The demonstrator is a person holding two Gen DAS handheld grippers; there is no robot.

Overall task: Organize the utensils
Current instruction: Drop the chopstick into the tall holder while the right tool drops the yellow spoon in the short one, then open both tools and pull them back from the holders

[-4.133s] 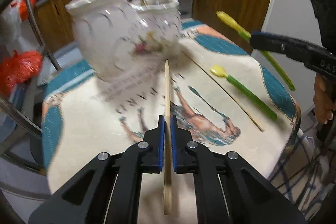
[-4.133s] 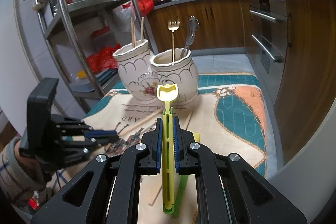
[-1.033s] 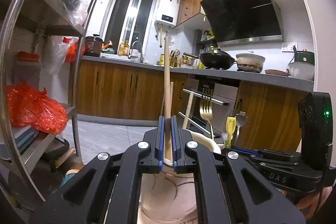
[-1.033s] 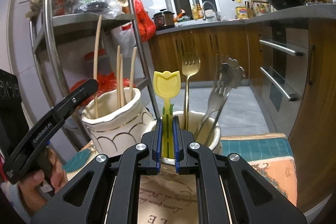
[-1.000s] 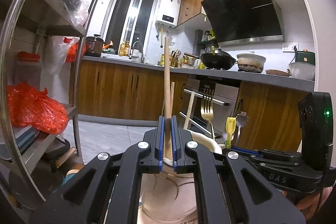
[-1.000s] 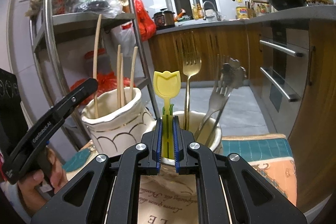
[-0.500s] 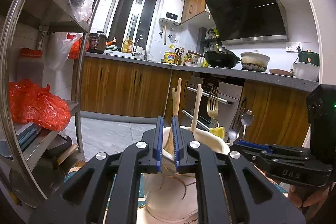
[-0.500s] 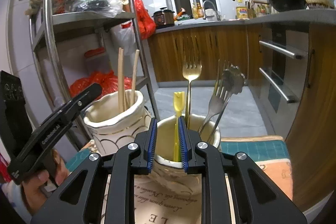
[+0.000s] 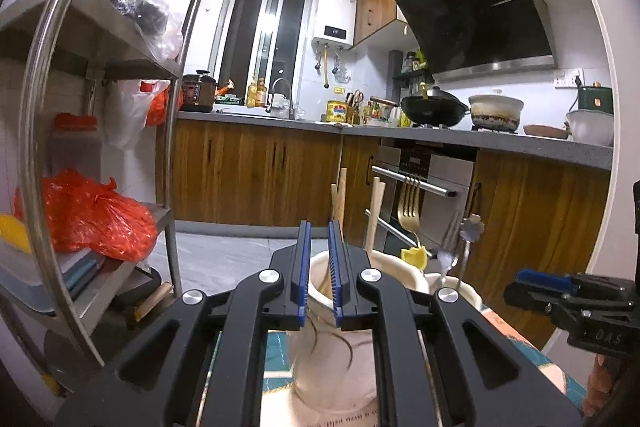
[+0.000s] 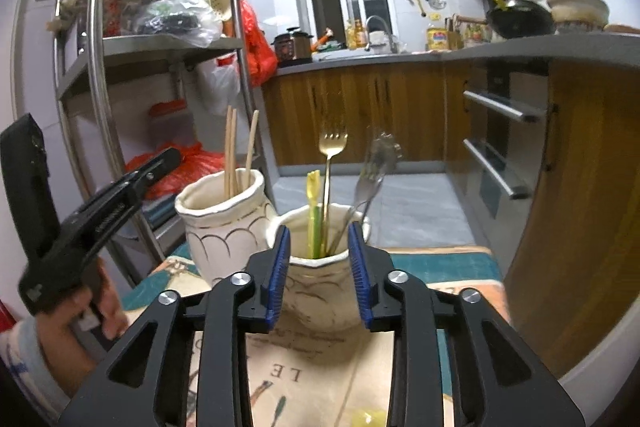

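Two cream ceramic jars stand on a printed cloth. The left jar (image 10: pixel 224 223) holds several wooden chopsticks (image 10: pixel 236 151). The right jar (image 10: pixel 324 279) holds a yellow-green spoon (image 10: pixel 313 211), a gold fork (image 10: pixel 330 163) and silver cutlery (image 10: pixel 372 171). My right gripper (image 10: pixel 319 269) is open and empty, just in front of the right jar. My left gripper (image 9: pixel 319 273) is open and empty over the chopstick jar (image 9: pixel 332 339); the chopsticks (image 9: pixel 376 215) stand in it beyond the pads. The other gripper (image 9: pixel 576 303) shows at the right.
A steel shelf rack (image 10: pixel 100 75) with bags stands left of the table. Wooden kitchen cabinets and an oven (image 10: pixel 504 147) lie behind. Another yellow-green spoon tip (image 10: pixel 362 418) lies on the cloth (image 10: pixel 312 379) under my right gripper.
Both grippers have opened wider and pulled back. The chopstick has been let go into the left jar and the yellow-green spoon into the right jar.
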